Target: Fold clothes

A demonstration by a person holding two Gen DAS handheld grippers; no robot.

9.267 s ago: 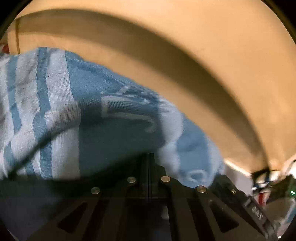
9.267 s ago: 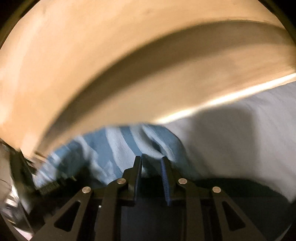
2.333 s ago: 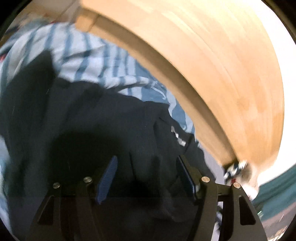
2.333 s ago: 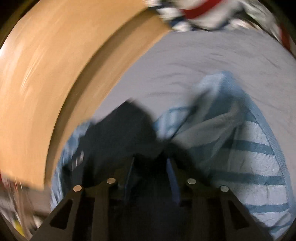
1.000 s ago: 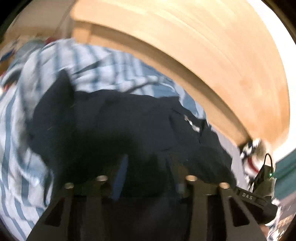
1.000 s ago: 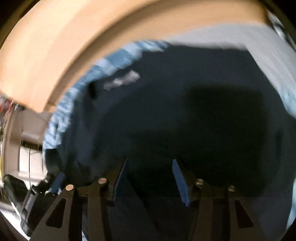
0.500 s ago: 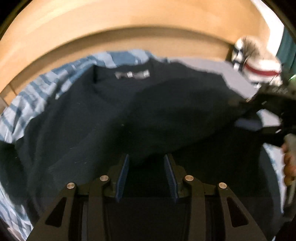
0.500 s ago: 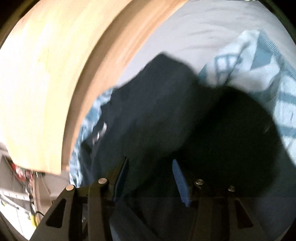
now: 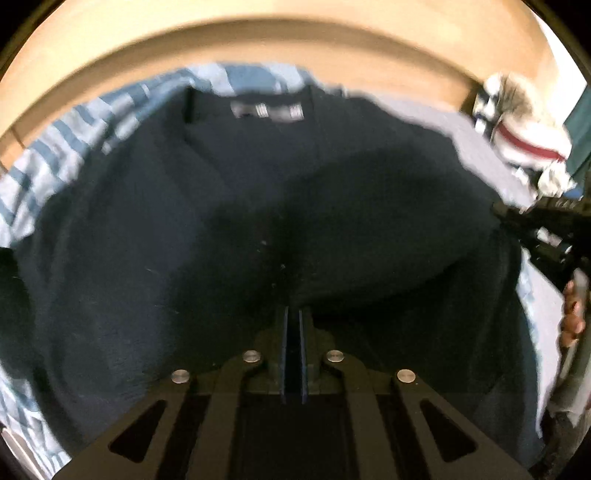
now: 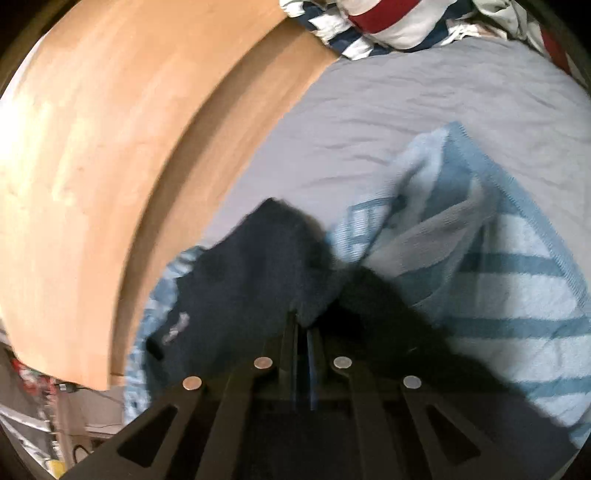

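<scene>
A dark navy shirt [image 9: 229,206] with a label at its collar fills the left wrist view, spread over a blue-and-white striped cloth [image 9: 55,147]. My left gripper [image 9: 293,317] is shut on a fold of the navy shirt. In the right wrist view my right gripper [image 10: 301,325] is shut on another part of the navy shirt [image 10: 251,273], next to a blue-and-white striped towel [image 10: 498,266]. The right gripper also shows at the right edge of the left wrist view [image 9: 546,229].
A grey bed sheet [image 10: 424,110] lies under the clothes. A wooden headboard [image 10: 110,147] runs along the far side. A pile of red, white and navy clothes [image 10: 388,22] sits at the far end of the bed. Clutter shows on the floor at lower left [image 10: 44,406].
Both grippers have closed on the navy shirt; half a second ago their jaws were apart over it. The shirt now bunches up at both sets of fingertips.
</scene>
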